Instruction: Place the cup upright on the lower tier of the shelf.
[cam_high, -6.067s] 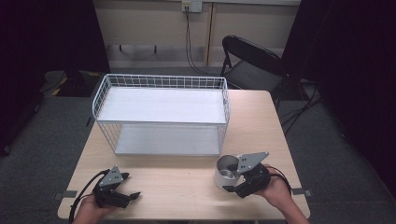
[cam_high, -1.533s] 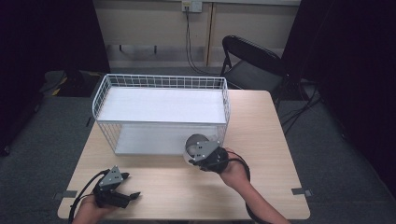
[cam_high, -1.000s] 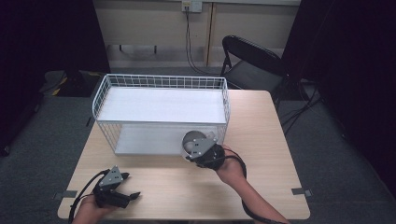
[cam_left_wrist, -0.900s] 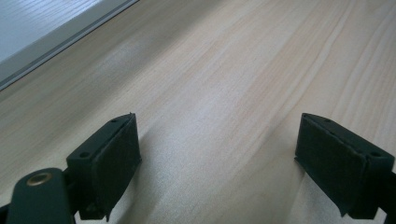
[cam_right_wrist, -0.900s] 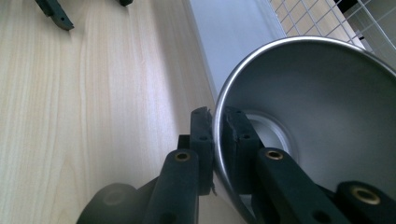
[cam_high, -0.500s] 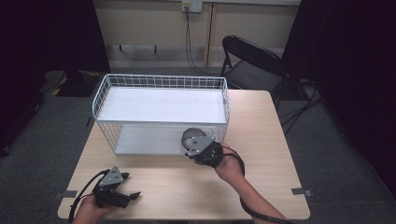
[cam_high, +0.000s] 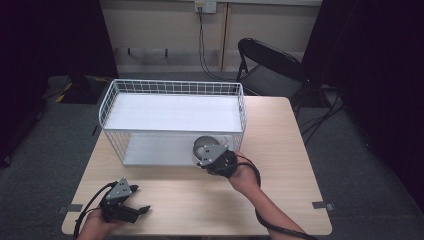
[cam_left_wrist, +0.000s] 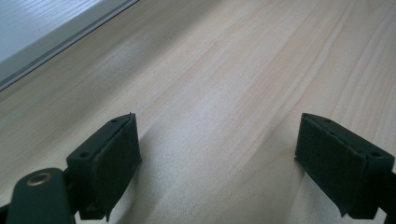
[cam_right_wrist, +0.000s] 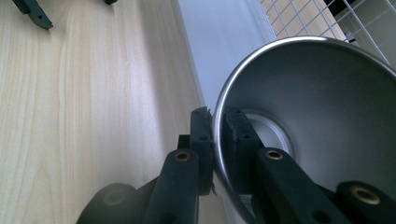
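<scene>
A shiny metal bowl (cam_high: 202, 146) hangs in the air at the front right of the white wire rack (cam_high: 172, 86). My right gripper (cam_high: 212, 155) is shut on the bowl's rim. In the right gripper view one pad sits outside the bowl (cam_right_wrist: 313, 112) and the other inside, pinching its wall. The bowl is tipped on its side, its mouth toward the rack's lower shelf (cam_high: 160, 155). My left gripper (cam_high: 134, 206) rests low at the table's front left, jaws wide apart. In the left gripper view only bare wood lies between its pads (cam_left_wrist: 112, 158).
The rack is a two-level wire basket with a white top shelf (cam_high: 170, 112), standing at the back middle of the wooden table (cam_high: 280, 190). A black folding chair (cam_high: 270, 65) stands behind the table on the right.
My right gripper carried the bowl from the table's front right up to the rack's front. Over the last second it only edged slightly closer to the rack. The left gripper stayed put.
</scene>
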